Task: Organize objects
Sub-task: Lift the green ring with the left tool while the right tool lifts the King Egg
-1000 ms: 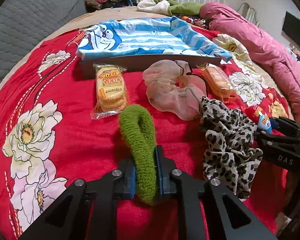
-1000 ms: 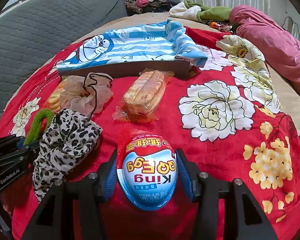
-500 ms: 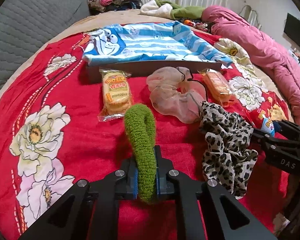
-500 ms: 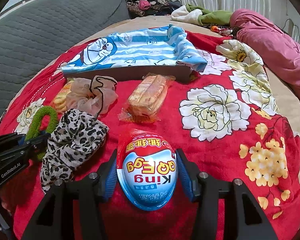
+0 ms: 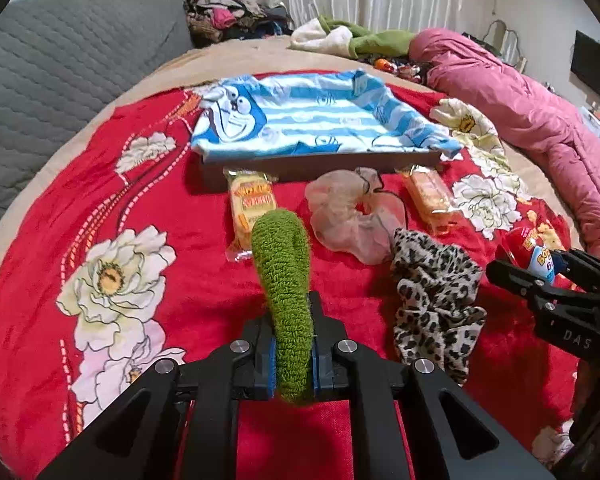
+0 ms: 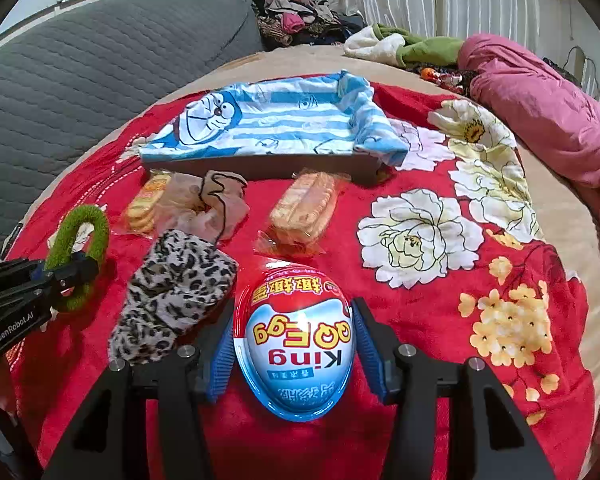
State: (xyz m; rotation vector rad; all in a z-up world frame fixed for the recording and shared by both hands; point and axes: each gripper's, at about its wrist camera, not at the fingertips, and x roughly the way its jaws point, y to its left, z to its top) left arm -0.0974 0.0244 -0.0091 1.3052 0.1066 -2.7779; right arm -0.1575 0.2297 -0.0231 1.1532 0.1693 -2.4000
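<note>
A red floral blanket (image 5: pixel 148 200) covers the bed. Bare blanket is seen at the left of the left wrist view and across the right half of the right wrist view. The frame edges are bounded by a grey quilted headboard (image 5: pixel 60 60) at upper left and a pink quilt (image 5: pixel 540 120) at upper right.

The left gripper (image 5: pixel 293 354) is pressed together on a green knitted scrunchie (image 5: pixel 284 280), whose loop stands up out of the jaws at lower centre. The right gripper (image 6: pixel 296 356) is clamped on a red, white and blue egg-shaped package (image 6: pixel 296 344) printed "King" and "QQ Egg", seen upside down at lower centre.

A leopard-print scrunchie (image 5: pixel 432 296) lies at centre right of the left wrist view, touching a sheer beige scrunchie (image 5: pixel 352 216) above it. Two wrapped biscuit packs are seen just below the tray: one (image 5: pixel 252 208) left of the sheer scrunchie, one (image 5: pixel 430 196) right of it.

A shallow tray (image 5: pixel 320 164) is located at upper centre, draped with a blue-striped cartoon cloth (image 5: pixel 308 116). Nothing but the cloth is visible in it.
</note>
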